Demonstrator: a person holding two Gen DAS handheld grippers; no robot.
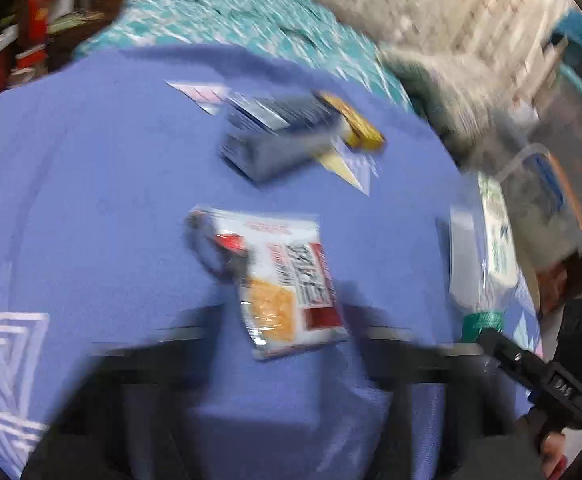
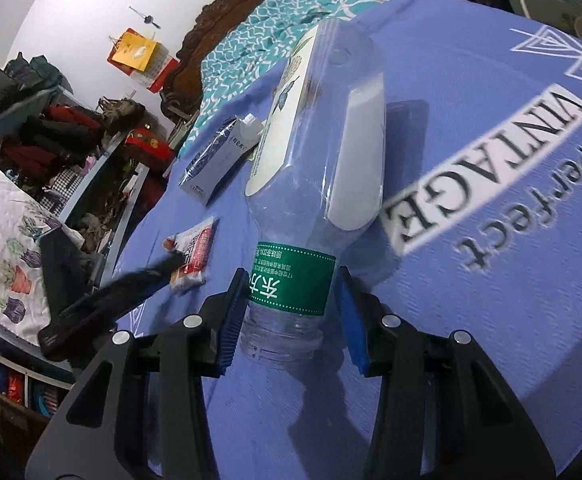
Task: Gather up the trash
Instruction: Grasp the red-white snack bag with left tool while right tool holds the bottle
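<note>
Fingers (image 2: 231, 320) of the right gripper (image 2: 291, 316) are spread either side of the empty bottle's (image 2: 311, 160) green-labelled neck on the blue bedsheet (image 2: 491, 320), and should be closed squarely there, while the left gripper's (image 1: 287, 360) opening cannot be told through blur above the snack packet (image 1: 279, 280).

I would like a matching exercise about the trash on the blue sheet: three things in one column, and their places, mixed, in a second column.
Things:
1. plastic bottle
2. snack wrapper
3. carton

Places:
A. ahead of the left gripper, between its blurred fingers
B. farther up the bed, beside the bottle's far end
C. neck between the pads of the right gripper

Pairs: 1-C, 2-A, 3-B
</note>
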